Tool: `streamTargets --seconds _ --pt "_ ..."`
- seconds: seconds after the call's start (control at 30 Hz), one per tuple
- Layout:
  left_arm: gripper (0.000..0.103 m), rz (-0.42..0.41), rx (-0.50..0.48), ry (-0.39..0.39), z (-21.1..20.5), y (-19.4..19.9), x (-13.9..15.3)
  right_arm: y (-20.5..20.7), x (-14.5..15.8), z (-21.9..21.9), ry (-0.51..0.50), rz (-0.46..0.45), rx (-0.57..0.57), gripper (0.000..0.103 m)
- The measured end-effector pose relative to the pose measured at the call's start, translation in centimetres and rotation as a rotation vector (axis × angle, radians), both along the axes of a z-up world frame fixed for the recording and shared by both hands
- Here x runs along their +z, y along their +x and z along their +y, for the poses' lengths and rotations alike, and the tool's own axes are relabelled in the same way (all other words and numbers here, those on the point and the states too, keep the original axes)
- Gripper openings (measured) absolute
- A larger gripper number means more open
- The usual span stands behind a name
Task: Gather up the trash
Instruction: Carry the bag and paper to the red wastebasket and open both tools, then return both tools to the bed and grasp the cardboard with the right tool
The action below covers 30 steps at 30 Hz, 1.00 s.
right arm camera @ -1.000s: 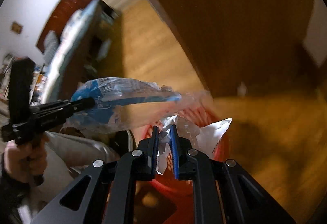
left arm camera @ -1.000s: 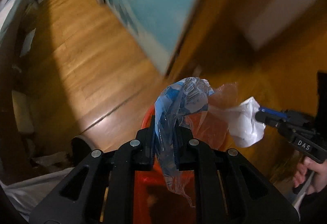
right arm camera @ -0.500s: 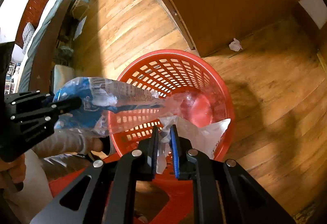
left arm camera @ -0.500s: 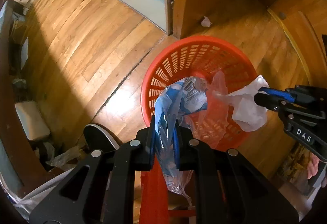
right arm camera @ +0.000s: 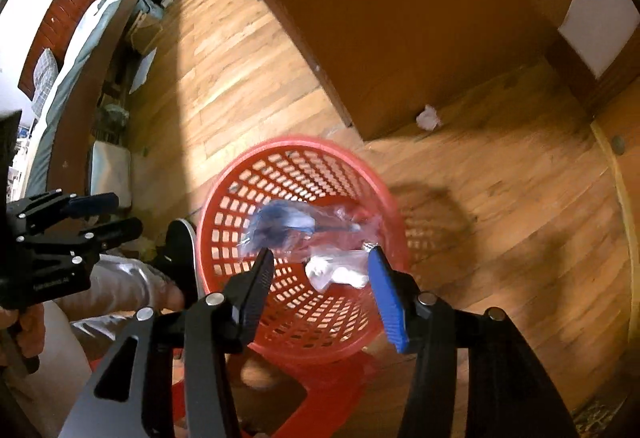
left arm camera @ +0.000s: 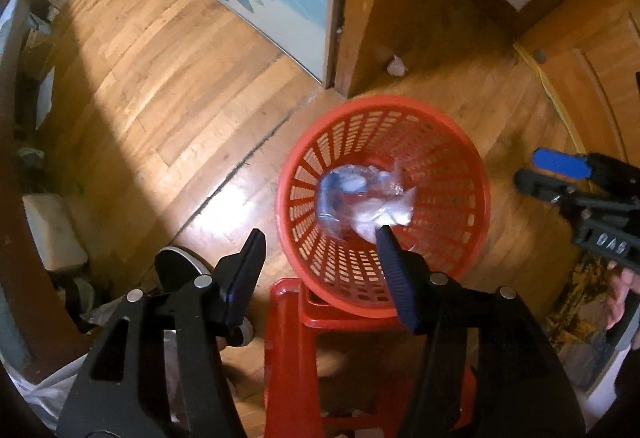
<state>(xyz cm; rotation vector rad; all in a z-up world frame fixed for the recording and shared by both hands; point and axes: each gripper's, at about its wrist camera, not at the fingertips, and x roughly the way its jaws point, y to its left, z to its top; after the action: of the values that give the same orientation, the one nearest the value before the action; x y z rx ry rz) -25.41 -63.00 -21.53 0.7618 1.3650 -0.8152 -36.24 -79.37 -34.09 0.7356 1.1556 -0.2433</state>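
Both tongs, left (left arm camera: 320, 270) and right (right arm camera: 320, 286), are spreading, nothing pinched; wrapper (left arm camera: 340, 194) and tissue (left arm camera: 384, 216) drop inside the basket (left arm camera: 472, 174). Hold above the basket until both settle.

You have one red basket (left arm camera: 384, 142) standing on one red stool (left arm camera: 288, 318), with two pieces of trash inside it: one blue and clear plastic bag (left arm camera: 340, 194) and one white wrapper (left arm camera: 384, 216). One crumpled paper scrap (left arm camera: 396, 67) lies on the floor, and you hold two hand-held grippers.
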Motion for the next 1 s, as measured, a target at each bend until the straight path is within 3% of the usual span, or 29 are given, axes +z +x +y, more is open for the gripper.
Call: streamTargets --seconds 0.17,0.33,0.4,0.5,0.67,0.77,0.87,1.0 --pt "0.058 -0.008 0.035 -0.067 1.0 0.7 3.5 1.0 4.0 -0.4 -0.039 -0.066 0.012 0.051" --pt "0.058 -0.06 0.132 -0.256 4.4 3.2 11.1 4.0 10.1 1.0 -0.103 -0.166 0.087 0.054" --pt "0.06 -0.132 0.177 -0.339 7.2 4.8 15.1 5.8 12.8 2.1 -0.124 -0.204 0.123 0.056" --pt "0.074 -0.274 0.258 -0.415 12.5 7.4 20.2 9.4 17.4 4.7 -0.152 -0.273 0.197 0.062" --pt "0.084 -0.477 0.505 -0.494 25.2 12.7 26.8 16.8 26.2 12.5 -0.21 -0.419 0.399 0.069" --pt "0.087 -0.591 0.706 -0.528 35.2 15.6 28.6 22.2 31.2 18.9 -0.207 -0.529 0.536 0.075" --pt "0.092 -0.723 0.815 -0.542 43.1 16.6 28.1 28.3 34.9 27.4 -0.172 -0.644 0.694 0.077" --pt "0.092 -0.731 0.996 -0.504 52.4 18.5 24.3 34.8 37.0 38.4 -0.157 -0.716 0.875 0.08"
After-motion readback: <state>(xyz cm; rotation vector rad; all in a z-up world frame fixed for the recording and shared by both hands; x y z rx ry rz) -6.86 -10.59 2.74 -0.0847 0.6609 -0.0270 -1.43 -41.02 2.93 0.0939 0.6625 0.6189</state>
